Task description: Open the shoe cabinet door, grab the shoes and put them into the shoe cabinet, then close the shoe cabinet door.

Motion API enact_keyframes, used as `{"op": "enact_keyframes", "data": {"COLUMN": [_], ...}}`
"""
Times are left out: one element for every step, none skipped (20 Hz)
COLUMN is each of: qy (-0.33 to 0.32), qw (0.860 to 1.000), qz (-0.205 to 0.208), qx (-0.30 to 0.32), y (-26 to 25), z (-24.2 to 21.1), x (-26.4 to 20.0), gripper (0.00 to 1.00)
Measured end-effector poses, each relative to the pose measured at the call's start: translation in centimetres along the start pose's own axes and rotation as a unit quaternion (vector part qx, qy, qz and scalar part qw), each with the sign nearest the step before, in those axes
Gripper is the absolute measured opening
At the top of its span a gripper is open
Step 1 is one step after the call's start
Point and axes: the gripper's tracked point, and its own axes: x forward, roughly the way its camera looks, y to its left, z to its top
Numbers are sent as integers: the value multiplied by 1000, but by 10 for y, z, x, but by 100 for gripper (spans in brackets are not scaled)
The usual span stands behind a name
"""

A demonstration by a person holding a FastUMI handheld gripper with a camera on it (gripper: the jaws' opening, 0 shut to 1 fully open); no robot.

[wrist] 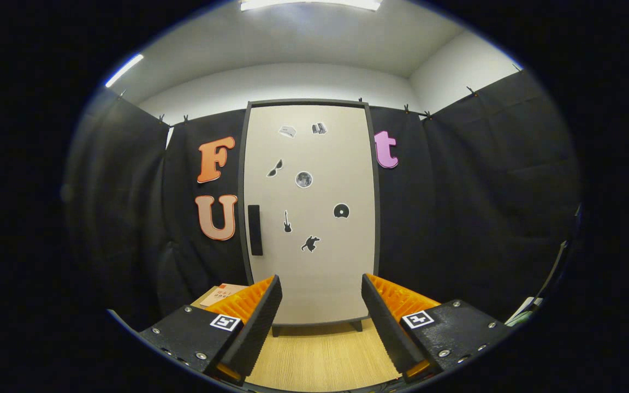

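- Beige and flat, the shoe cabinet door (314, 218) sits flush in its dark frame (372, 218), shut, so by my reading the first step of the task is not yet done.
- Its dark vertical handle (255, 230) lies close to the door's left edge, about halfway up, untouched and well beyond the fingers.
- Small stickers (303, 179) are scattered over the door's upper and middle face; they play no part in the job.
- The shoe cabinet (314, 322) stands upright on short feet at the far edge of the wooden floor (320, 360), backed by the black cloth wall (456, 207).
- The gripper (321, 322) hovers ahead of the door's lower part, aimed roughly at its middle; its jaws are spread wide with nothing between them but bare floor and the door's base.
- A cardboard box (221, 293) rests on the floor at the cabinet's left lower corner, partly hidden behind the left finger.
- I can pick out no shoes, so I cannot tell where they wait.
- Left to do, as I judge it: reach the handle and swing the door open, fetch the shoes, set them inside, and shut the door again.
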Motion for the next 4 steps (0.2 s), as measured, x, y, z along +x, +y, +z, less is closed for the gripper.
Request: {"op": "enact_keyframes", "data": {"qy": [-1,-1,-1,0], "qw": [1000,1000,1000,1000], "qz": [0,0,0,1], "qx": [0,1,0,-2], "y": [1,0,1,1], "z": [1,2,2,1], "x": [-4,-5,-5,-5], "gripper": [92,92,92,92]}}
